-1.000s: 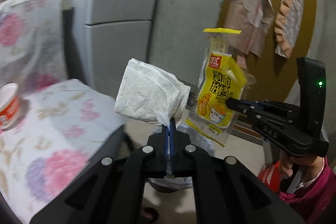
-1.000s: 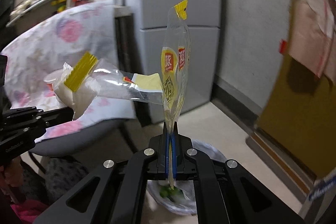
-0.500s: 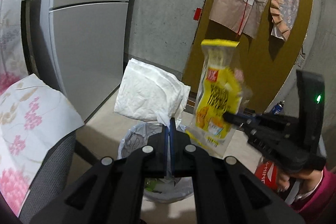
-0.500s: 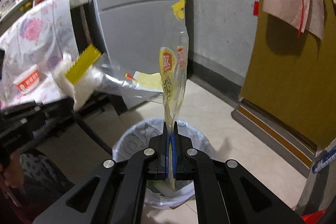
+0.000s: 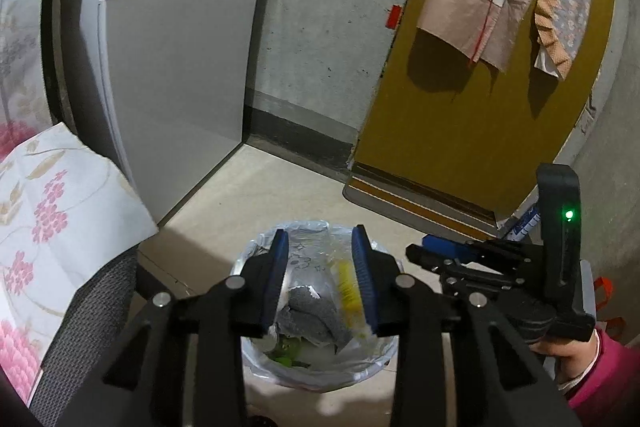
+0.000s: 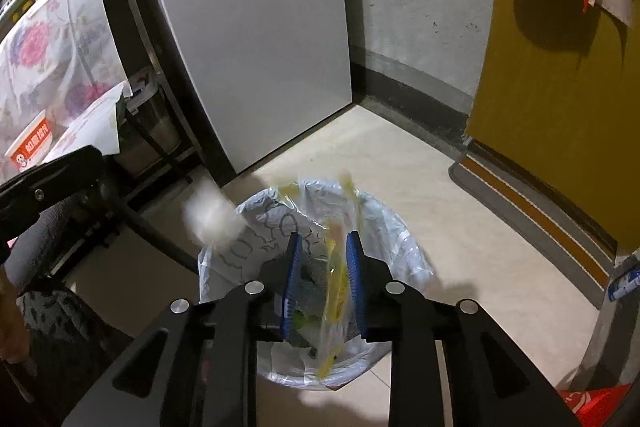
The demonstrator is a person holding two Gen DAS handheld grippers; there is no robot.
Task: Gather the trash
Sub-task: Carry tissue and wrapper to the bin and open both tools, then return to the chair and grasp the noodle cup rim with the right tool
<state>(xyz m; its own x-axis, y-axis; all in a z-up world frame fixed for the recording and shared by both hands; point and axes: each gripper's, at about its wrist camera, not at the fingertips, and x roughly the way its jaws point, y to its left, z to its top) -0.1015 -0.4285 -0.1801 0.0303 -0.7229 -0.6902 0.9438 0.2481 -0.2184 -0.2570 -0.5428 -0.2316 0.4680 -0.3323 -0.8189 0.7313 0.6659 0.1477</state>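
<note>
Blue-padded jaws of the left gripper are spreading apart over the lined trash bin, with nothing pinched between them; the white tissue shows only in the right wrist view, a blurred pale shape just beside the bin's near rim, its outline too smeared to read; half a second ago it was clamped upright in the left pads; the right gripper is likewise opening, and the yellow snack wrapper hangs loose between its pads, streaked by motion, its print unreadable and its lower end lost inside the bin; earlier it stood upright, pinched tight; the bin's contents are hard to make out beyond grey crumpled stuff and something green, half hidden by the gripper bodies; a pink sleeve is cut off at the left view's corner; a floral cloth hangs at the left.
</note>
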